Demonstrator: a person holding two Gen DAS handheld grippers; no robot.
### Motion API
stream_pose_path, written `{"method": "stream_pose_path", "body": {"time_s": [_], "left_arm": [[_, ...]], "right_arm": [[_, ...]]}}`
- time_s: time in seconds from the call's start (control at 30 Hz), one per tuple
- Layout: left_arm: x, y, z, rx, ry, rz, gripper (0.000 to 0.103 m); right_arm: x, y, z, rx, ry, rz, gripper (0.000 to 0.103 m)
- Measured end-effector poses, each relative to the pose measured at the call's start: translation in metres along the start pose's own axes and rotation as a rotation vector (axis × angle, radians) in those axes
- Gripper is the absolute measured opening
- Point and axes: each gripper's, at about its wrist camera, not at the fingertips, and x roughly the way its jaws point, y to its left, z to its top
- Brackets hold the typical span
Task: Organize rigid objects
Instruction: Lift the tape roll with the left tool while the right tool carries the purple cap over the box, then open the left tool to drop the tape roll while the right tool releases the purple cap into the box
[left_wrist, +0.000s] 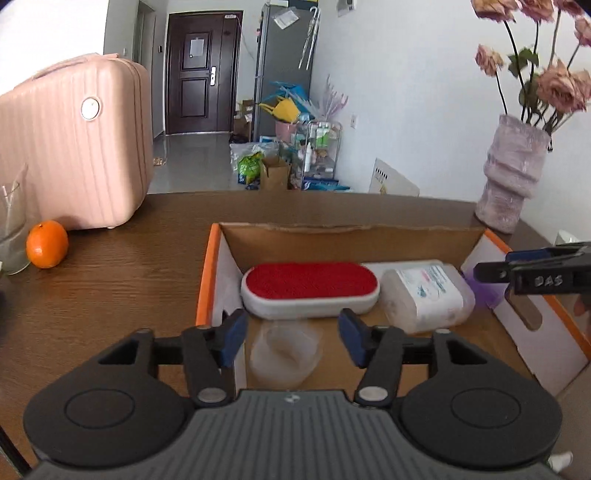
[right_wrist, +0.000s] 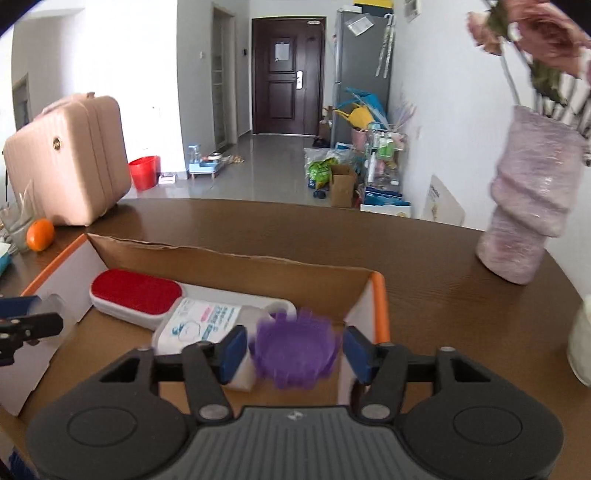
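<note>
Left wrist view: set close above cardboard box near-left corner, faced doorward. Right wrist view: set above its near-right corner. Box interior shared.

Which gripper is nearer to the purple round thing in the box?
Right. The right gripper has the purple round thing between its open fingers; the left gripper is across the box.

A: Is it bright?

B: Yes, soft daylight fills both pictures. The white walls glow, and the shiny brown wooden table has a pale shine near its far edge.

A: Anything fuzzy?

B: The spiky purple plastic cup at lower middle is smeared. So is the clear plastic cup.

A: And the edges?

B: They bend round, with dark corners. The pink flowers at upper right look blurry.
</note>
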Motion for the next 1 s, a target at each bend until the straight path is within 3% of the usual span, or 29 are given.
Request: {"method": "stream_pose_path", "body": {"time_s": [0.17, 0.5, 1.0], "left_arm": [[-0.002, 0.014, 0.010, -0.028, -0.036, -0.030, 0.073], [-0.024, 0.025, 0.014, -0.058, -0.054, 0.012, 0.078], [-0.158, 0.027, 0.002, 0.030, -0.182, 0.039, 0.092]], "right_arm": [[0.004, -0.002, 0.002, 0.021, -0.024, 0.027, 0.071], [-0.018, -0.002, 0.004, 0.028, -0.055, 0.037, 0.072], [-0.159, -0.002, -0.013, 0.023, -0.174, 0.025, 0.079]]}}
